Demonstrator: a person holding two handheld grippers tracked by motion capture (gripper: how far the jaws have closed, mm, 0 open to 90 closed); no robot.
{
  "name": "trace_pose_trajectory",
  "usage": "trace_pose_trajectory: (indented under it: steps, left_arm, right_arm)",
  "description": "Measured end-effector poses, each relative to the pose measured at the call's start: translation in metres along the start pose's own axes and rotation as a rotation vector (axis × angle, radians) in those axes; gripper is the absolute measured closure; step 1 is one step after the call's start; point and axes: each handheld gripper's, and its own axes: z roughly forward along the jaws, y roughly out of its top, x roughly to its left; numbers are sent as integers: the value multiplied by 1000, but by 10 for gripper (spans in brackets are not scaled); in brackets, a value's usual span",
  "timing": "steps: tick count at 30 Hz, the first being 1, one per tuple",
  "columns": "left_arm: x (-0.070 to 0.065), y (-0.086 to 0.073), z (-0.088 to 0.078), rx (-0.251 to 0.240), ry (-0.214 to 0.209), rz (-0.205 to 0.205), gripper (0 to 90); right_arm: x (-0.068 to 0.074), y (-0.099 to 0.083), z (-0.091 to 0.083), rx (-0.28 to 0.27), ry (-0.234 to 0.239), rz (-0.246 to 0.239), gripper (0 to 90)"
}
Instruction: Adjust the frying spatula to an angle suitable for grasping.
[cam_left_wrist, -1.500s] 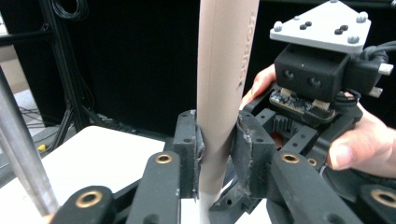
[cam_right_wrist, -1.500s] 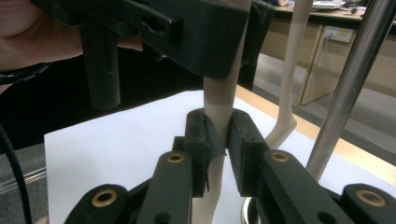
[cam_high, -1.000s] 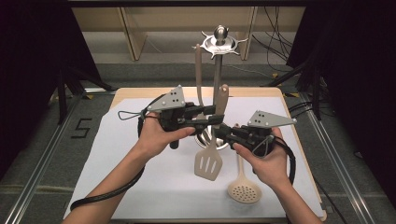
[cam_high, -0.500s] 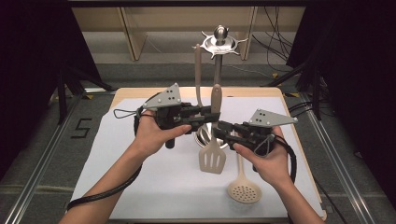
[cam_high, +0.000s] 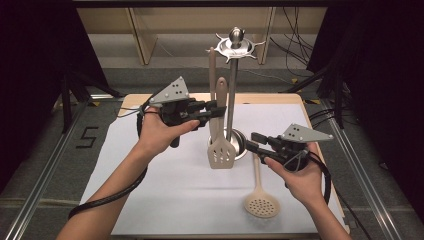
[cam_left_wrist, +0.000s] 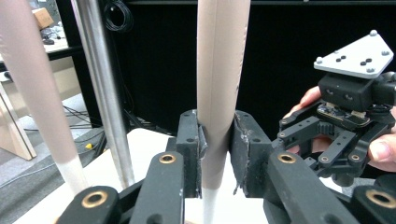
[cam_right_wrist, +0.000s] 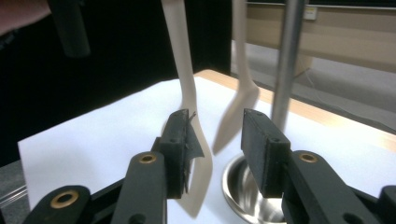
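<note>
The left gripper (cam_high: 216, 111) held the beige plastic slotted turner (cam_high: 220, 150) upright by its handle beside the steel utensil stand (cam_high: 232, 90). The right gripper (cam_high: 251, 140) had just opened and let go. So the left alone now carried it, probably toward a hook.

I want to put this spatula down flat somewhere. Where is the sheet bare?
The white sheet is bare at its near left, under the left forearm, and at its far right, beyond the right tongs. It is crowded mid-sheet: spatula, stand base and skimmer.
</note>
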Motion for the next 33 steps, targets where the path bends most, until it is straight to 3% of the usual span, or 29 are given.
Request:
trace_pose_trajectory:
  steps: [2, 8, 9, 11, 15, 16, 21, 23, 26, 28, 29, 33]
  left_arm:
    - [1, 2, 0, 2, 2, 3, 738]
    - [3, 3, 0, 4, 4, -1, 738]
    - [4, 4, 0, 3, 2, -6, 738]
    - [5, 5, 0, 0, 0, -9, 738]
    - [6, 9, 1, 1, 2, 3, 738]
    - [7, 10, 1, 2, 2, 5, 738]
    - [9, 14, 4, 17, -4, 17, 738]
    - [11, 15, 6, 25, -2, 23, 738]
    - [13, 17, 8, 37, -6, 26, 738]
    - [14, 18, 8, 41, -6, 29, 738]
    - [14, 18, 8, 41, -5, 30, 738]
    - [15, 19, 8, 44, -7, 30, 738]
  right_arm:
    - [-1, -3, -3, 9, -19, 20, 625]
    - [-8, -12, -8, 23, -104, -25, 610]
    - [-8, -14, -8, 29, -90, 5, 607]
    - [-9, -18, -10, 39, -105, 28, 603]
    - [-15, -22, -13, 31, -121, 14, 600]
    - [-14, -23, -14, 35, -108, 45, 600]
    - [-19, -24, -17, 33, -128, 27, 598]
    - [-18, -25, -17, 15, -142, 50, 598]
    - [-20, -24, -18, 18, -123, 36, 598]
    - [-19, -25, -19, 30, -124, 58, 598]
    - [-21, -25, -18, 16, -126, 38, 598]
    - [-22, -27, -20, 32, -141, 42, 597]
